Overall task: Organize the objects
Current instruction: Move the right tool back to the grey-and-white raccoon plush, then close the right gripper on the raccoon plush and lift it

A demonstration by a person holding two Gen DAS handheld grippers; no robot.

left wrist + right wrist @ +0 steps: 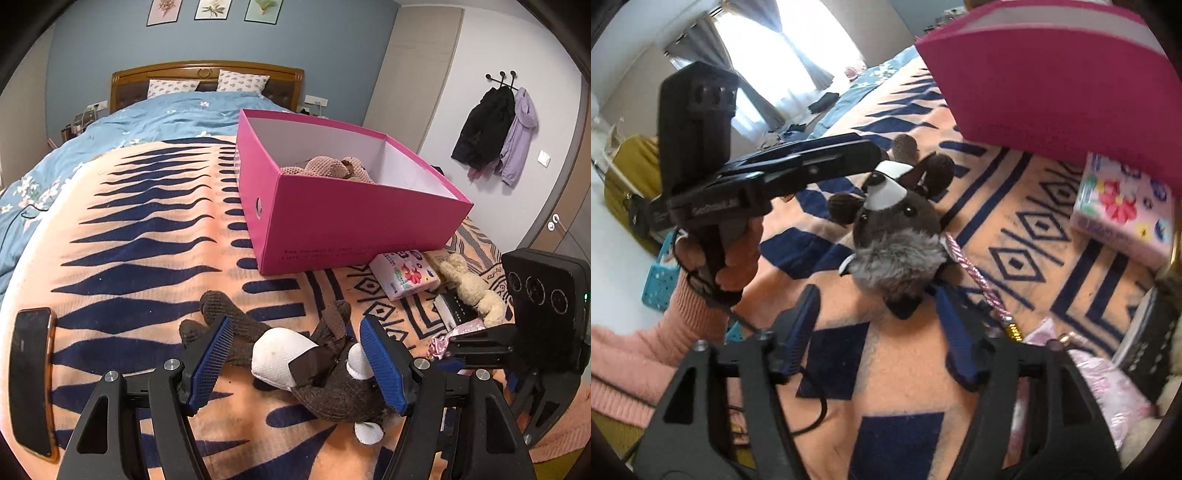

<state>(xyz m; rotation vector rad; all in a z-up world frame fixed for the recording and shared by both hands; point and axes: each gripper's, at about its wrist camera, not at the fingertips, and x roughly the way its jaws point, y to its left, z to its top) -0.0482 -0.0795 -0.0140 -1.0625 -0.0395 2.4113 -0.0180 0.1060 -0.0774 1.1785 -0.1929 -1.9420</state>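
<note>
A dark brown knitted plush animal with white muzzle and ears (314, 365) lies on the peach blanket with navy stripes (140, 229) that covers the bed, toward the bed's foot edge, just in front of the open pink cardboard box (332, 218). The left gripper (306, 363) is over it with its blue-padded jaws parted, one either side of the toy's middle; the right pad looks close against the body, the left pad stands clear, so nothing is clamped. The toy's long axis runs from its legs toward the left edge to its head at the near right, slanting across the jaw gap.

The right gripper (879, 332) comes at the head end, its jaws spread and bare, the grey furry chin just ahead of the fingertips. So the left hand is the nearer one and sits better for a grip across the body. The box, already holding a pinkish knitted toy (325, 168), waits just beyond.
</note>
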